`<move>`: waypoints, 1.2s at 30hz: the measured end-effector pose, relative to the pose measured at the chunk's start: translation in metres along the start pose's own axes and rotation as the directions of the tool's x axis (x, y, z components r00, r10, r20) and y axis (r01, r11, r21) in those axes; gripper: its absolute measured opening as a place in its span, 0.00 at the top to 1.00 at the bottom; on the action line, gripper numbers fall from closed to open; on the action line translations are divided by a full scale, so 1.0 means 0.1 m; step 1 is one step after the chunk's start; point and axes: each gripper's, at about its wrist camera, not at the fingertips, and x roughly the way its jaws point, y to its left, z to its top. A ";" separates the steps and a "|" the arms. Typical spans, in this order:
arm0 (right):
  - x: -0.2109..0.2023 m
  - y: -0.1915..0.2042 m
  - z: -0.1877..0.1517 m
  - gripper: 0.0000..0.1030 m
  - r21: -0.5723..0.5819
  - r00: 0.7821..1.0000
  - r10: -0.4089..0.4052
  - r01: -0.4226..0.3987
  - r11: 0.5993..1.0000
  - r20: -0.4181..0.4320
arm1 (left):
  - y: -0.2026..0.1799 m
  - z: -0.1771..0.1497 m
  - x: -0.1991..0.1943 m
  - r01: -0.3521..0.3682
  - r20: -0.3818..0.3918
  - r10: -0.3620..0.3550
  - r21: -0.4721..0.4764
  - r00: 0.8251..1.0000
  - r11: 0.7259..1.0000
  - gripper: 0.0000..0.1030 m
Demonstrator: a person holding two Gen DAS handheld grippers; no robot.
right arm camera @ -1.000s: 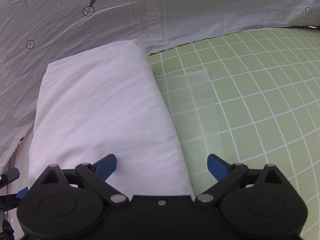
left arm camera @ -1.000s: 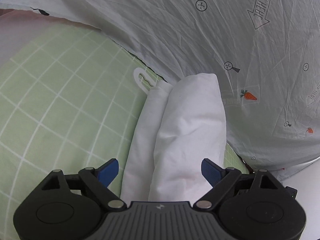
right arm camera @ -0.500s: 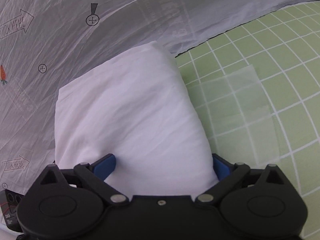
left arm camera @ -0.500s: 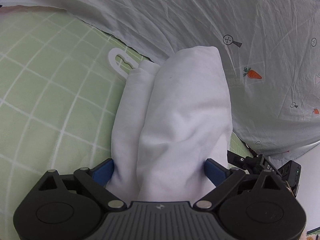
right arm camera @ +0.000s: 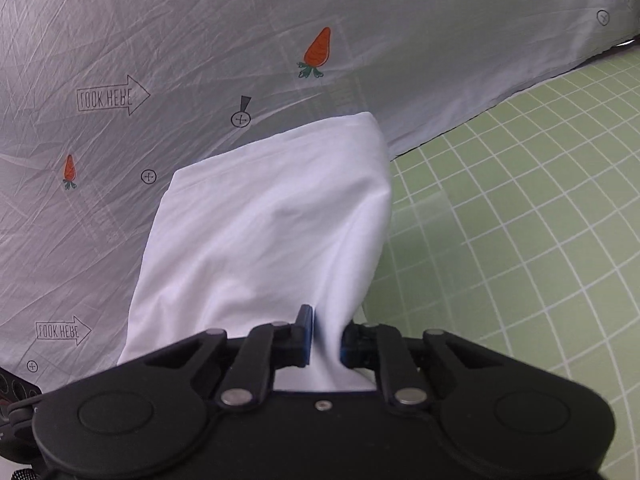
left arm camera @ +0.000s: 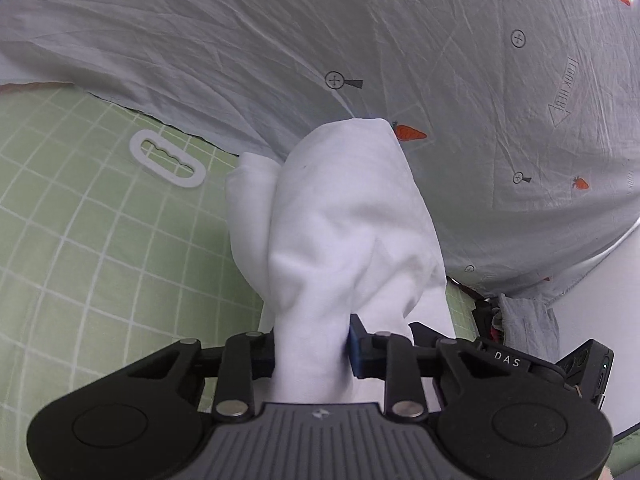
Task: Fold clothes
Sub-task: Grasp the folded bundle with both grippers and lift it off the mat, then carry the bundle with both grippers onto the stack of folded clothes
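A grey printed sheet (left arm camera: 400,40) overlaps the green grid mat (left arm camera: 80,260). At the sheet's edge hangs the white garment (left arm camera: 340,220), soft, light, limp, best held by bunched layers. Left gripper (left arm camera: 312,350) and right gripper (right arm camera: 325,340) jaws pinch its near end.

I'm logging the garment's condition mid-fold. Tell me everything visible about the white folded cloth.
The white folded cloth is plain, thin and soft-looking, with no print. It is folded into a long bundle of several layers. The left gripper and the right gripper each pinch its near end, bunching the fabric. Its far end lies against the grey printed sheet, beside the green grid mat.
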 end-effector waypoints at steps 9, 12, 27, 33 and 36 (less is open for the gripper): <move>-1.37 -0.78 -0.22 0.87 0.125 0.978 -0.152 0.134 0.983 0.145 | -0.98 -0.66 0.42 0.165 -0.150 -0.147 0.116 0.978 0.980 0.71; -1.84 -1.18 -0.26 0.87 0.185 0.960 -0.202 0.167 0.968 0.193 | -1.41 -0.91 0.69 0.220 -0.203 -0.185 0.166 0.962 0.961 0.71; -3.58 -3.71 0.41 0.87 0.043 0.962 -0.221 0.217 0.975 0.159 | -4.03 -2.58 2.05 0.325 -0.223 -0.290 0.141 0.931 0.935 0.72; -4.37 -4.30 1.11 0.87 -0.013 0.974 -0.203 0.205 0.979 0.097 | -5.16 -3.05 2.41 0.359 -0.236 -0.329 0.101 0.915 0.928 0.72; -4.62 -4.50 1.45 0.86 -0.030 0.977 -0.186 0.190 0.981 0.108 | -5.65 -3.15 2.56 0.413 -0.246 -0.383 0.086 0.891 0.907 0.71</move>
